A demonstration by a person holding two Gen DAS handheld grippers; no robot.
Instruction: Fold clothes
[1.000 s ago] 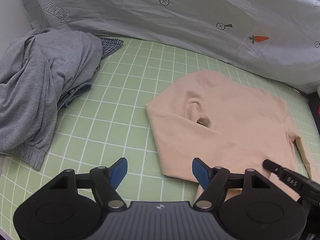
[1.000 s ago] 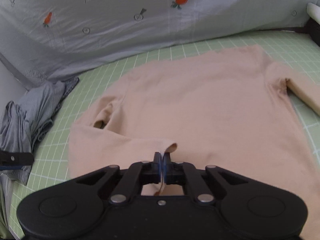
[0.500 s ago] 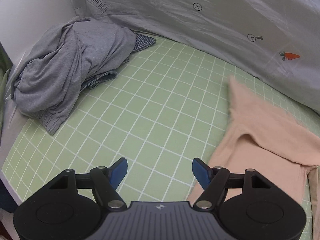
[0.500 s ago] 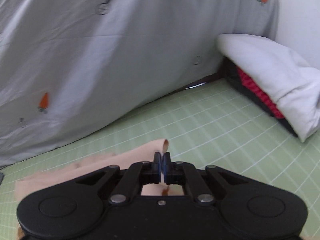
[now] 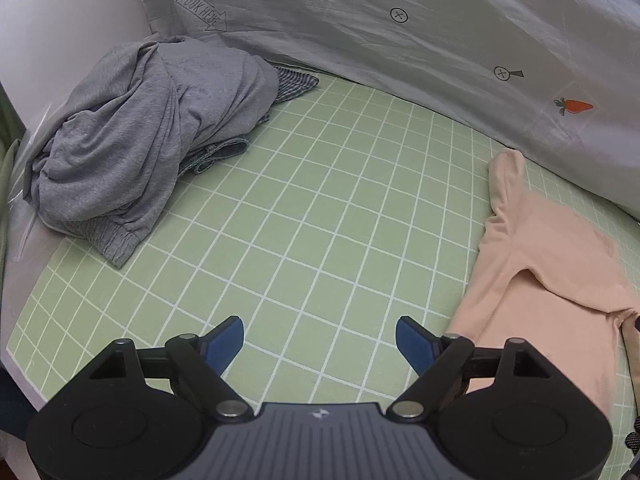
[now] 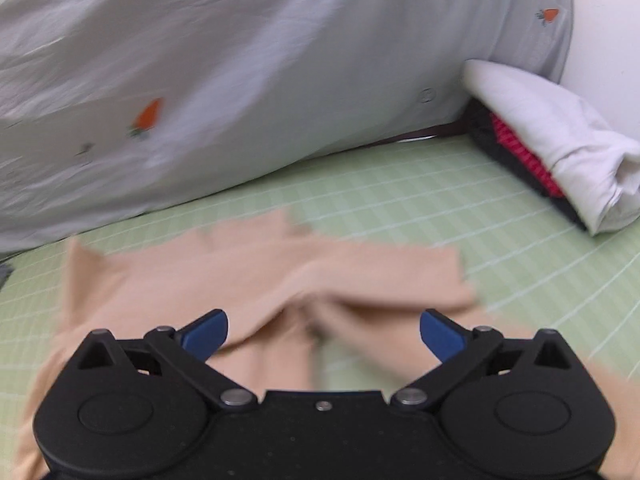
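Note:
A peach long-sleeved top (image 5: 552, 288) lies on the green grid mat (image 5: 320, 208) at the right of the left wrist view. In the right wrist view the top (image 6: 256, 276) lies spread and rumpled just beyond my fingers, blurred by motion. My left gripper (image 5: 320, 340) is open and empty over bare mat, left of the top. My right gripper (image 6: 324, 330) is open and empty, just above the top's near folds.
A heap of grey clothes (image 5: 148, 136) with denim and striped pieces under it lies at the mat's far left. A grey printed sheet (image 5: 400, 32) runs along the back. A white pillow (image 6: 552, 140) over a black and red object sits at the right.
My right gripper was shut on the peach top's sleeve, carried it across to the right, and has now opened and let it go. My left gripper swung left, away from the top.

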